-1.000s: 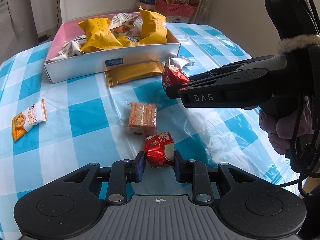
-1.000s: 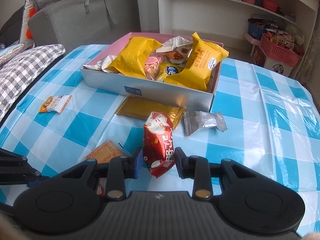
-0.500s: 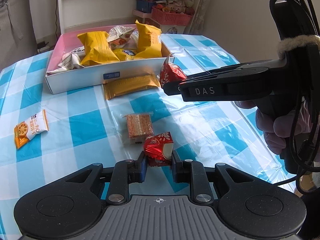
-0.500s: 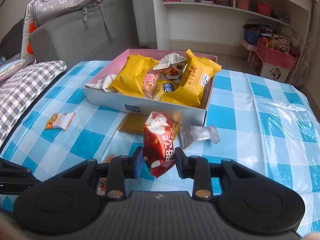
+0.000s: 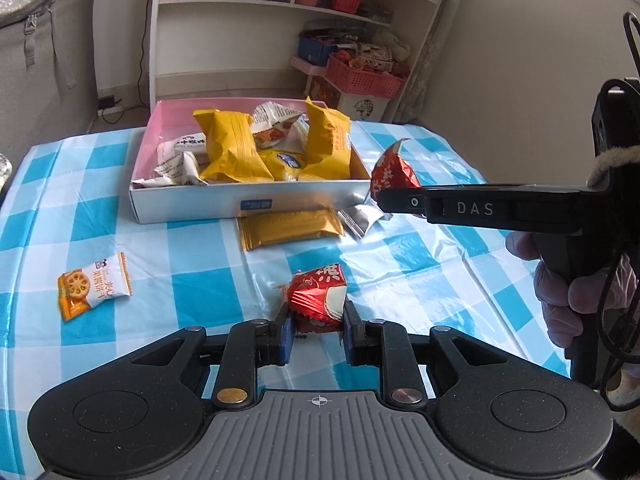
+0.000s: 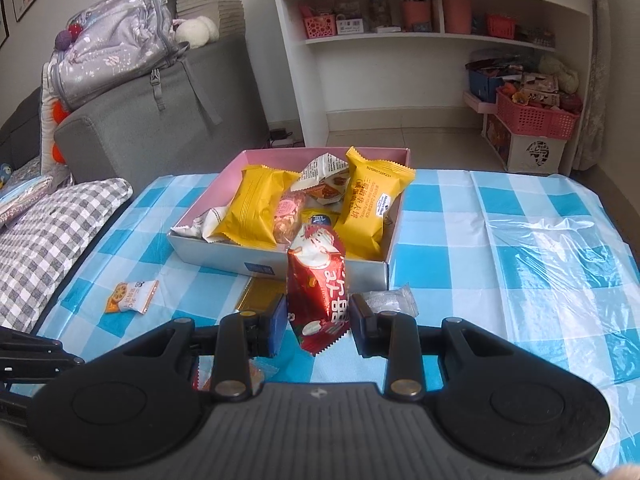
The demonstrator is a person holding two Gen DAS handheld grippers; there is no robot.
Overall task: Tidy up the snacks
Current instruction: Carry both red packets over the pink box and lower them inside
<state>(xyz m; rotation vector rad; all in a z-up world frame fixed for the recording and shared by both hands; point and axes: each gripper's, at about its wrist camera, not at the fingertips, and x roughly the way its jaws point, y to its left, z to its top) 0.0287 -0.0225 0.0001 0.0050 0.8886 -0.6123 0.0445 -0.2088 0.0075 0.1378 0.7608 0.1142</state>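
Snacks sit heaped in the pink-lined box at the far side of the blue-checked desk. Left tongs clamp a red packet above the cloth, and right tongs pinch a taller red packet upright, seemingly raised just before the box's near wall. A gold wafer bar and a silver sachet lie against that wall, while an orange-and-white biscuit pack lies apart, to the left.
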